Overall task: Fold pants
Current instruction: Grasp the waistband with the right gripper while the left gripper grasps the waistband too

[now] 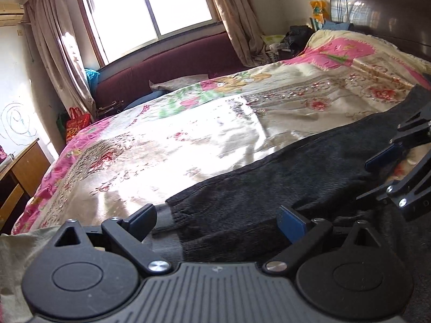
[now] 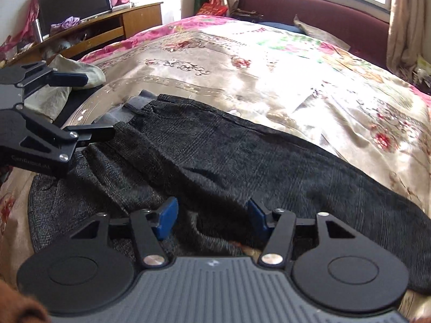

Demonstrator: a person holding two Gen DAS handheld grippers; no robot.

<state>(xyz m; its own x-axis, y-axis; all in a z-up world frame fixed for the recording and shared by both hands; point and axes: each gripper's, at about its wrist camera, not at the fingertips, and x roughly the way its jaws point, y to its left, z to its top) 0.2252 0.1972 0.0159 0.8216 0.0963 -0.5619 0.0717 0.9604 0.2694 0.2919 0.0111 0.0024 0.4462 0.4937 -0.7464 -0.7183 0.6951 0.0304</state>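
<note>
The left tongs (image 1: 216,222) are seen with their blue-padded jaws spread wide and nothing pinched between them; they hang just over the waistband end of the dark grey, softly napped checked pants (image 2: 215,156), which are laid lengthwise along the near edge of the bed. The right tongs (image 2: 211,219) are likewise parted, with a ridge of the dark cloth bunched between the pads (whether the pads actually press on it cannot be told from either view, though a gap seems to remain on each side). This placement is judged to serve the fold: one tool at the waist, the other further along the legs, so that the garment can be gathered at two points and carried over on itself. The pants are already partly doubled, a grey elastic waistband (image 2: 140,102) being shown at the far corner.

The garment is spread on a glossy cream and pink floral satin bedspread (image 1: 150,145), which is likely to let the cloth slip. A crumpled beige cloth (image 2: 80,72) lies close beside the waistband, near the left tongs, and may be caught up in the fold. A maroon padded bench (image 1: 172,64) under the window and a wooden desk (image 2: 107,24) are well apart and hinder nothing.
</note>
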